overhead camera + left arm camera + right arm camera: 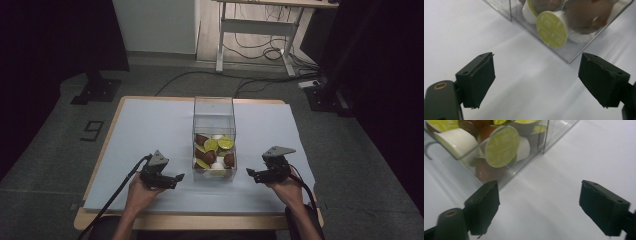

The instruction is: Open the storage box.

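Capsules (552,29) with green foil lids press on the clear box (214,117) wall in our gripper views; from above we see the pale table sheet (145,125), grey floor and cables. Box stands mid-table between our left gripper (179,177) and right gripper (248,172), jaws wide, empty.

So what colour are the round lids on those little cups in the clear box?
Yellow-green, on white and brown cups inside the clear box; clearest in the left gripper view.

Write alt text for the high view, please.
A clear plastic box of brown, white and lime-lidded capsules stands on a white-covered table. A person's left gripper and right gripper, both open, flank it without touching.
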The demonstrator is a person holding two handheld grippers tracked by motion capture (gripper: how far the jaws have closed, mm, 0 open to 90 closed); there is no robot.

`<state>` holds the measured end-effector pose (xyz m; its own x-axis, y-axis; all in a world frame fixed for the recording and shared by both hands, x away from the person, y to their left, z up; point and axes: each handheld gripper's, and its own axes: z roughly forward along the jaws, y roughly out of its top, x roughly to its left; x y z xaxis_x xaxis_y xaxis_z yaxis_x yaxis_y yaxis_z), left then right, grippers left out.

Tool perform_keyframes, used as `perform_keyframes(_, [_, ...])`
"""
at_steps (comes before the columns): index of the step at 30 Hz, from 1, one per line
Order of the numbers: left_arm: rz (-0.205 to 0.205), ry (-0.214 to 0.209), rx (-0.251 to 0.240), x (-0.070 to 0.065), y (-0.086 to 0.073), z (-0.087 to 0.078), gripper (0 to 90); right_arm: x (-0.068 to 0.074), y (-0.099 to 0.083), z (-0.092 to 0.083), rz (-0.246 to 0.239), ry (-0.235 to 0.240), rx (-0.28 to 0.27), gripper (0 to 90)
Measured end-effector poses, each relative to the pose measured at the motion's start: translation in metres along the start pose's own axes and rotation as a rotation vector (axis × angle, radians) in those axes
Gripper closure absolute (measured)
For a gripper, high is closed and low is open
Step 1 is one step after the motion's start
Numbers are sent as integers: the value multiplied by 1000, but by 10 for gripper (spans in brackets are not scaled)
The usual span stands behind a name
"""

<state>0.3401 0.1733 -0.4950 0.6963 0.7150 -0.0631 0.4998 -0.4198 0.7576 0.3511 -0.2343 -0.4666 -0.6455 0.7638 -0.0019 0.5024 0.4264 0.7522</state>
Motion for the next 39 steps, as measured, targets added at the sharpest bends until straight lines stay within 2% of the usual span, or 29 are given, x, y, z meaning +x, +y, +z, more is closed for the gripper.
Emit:
perform_keyframes(3, [-9, 0, 6, 3, -3, 4, 133, -5, -3, 4, -8, 1, 0, 135])
perform_keyframes(7, [-18, 15, 32, 7, -8, 9, 86, -12, -10, 12, -15, -34, 19, 127])
perform_keyframes(11, [-29, 33, 59, 11, -11, 13, 45, -16, -15, 19, -4, -23, 45, 68])
perform_keyframes(19, [-18, 85, 125, 16, -17, 20, 0, -22, -25, 29, 9, -26, 86, 12])
perform_keyframes(22, [-27, 92, 128, 17, -19, 21, 0, -23, -27, 31, 12, -31, 92, 4])
perform_keyframes(26, [-30, 109, 139, 19, -21, 23, 0, -22, -32, 37, 13, -1, 110, 0])
perform_keyframes(30, [-24, 111, 140, 18, -22, 23, 0, -18, -36, 44, -24, 11, 157, 0])
perform_keyframes(32, [-25, 110, 139, 18, -22, 23, 0, -17, -38, 47, -25, 17, 196, 0])
perform_keyframes(33, [-25, 110, 139, 18, -22, 23, 0, -18, -39, 47, -13, 21, 186, 0])
perform_keyframes(39, [-26, 109, 140, 18, -22, 23, 0, -19, -43, 46, -19, 23, 154, 0])
